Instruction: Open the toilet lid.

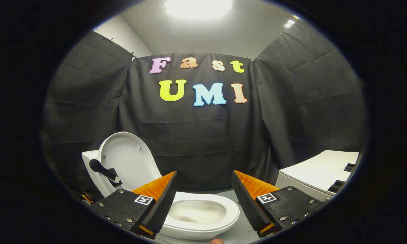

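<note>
With the toilet lid [129,162] already upright at far left and the tool [203,200] spread apart, empty, a stray nudge could drop it shut.

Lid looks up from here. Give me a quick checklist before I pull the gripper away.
1. Toilet lid raised, leaning back against the tank: ok.
2. Seat down, bowl open: ok.
3. Gripper open, nothing between its fingers: ok.
4. Fingers clear of the lid: ok; the left finger overlaps the seat rim in view, contact cannot tell.
5. Lid will stay up unaided: cannot tell.
6. White cabinet beside the right finger, apart: ok.
</note>
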Action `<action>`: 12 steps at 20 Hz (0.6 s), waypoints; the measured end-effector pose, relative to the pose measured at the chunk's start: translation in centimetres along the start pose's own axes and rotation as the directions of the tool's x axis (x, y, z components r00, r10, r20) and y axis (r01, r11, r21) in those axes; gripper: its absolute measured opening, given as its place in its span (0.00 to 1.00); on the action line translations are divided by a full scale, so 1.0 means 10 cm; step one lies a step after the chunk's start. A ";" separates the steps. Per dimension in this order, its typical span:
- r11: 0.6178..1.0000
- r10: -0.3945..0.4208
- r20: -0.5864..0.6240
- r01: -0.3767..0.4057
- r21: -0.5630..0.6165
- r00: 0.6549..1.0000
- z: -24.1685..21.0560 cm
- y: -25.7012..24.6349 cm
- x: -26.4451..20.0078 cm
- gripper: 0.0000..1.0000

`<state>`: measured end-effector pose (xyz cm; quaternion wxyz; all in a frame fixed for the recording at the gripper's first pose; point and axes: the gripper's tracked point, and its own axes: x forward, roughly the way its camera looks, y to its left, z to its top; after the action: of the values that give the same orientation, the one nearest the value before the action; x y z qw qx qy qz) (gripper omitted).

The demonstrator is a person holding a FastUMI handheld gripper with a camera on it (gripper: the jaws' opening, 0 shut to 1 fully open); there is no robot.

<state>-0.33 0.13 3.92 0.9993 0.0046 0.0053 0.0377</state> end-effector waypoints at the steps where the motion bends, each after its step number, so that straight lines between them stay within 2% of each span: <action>1: 1.000 -0.001 -0.002 0.001 -0.002 1.000 -0.01 -0.01 0.01 0.95; 12: 1.000 0.002 -0.022 -0.002 -0.009 1.000 -0.06 0.02 -0.01 0.95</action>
<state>-0.44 0.36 3.37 0.9991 -0.0003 0.0159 0.0387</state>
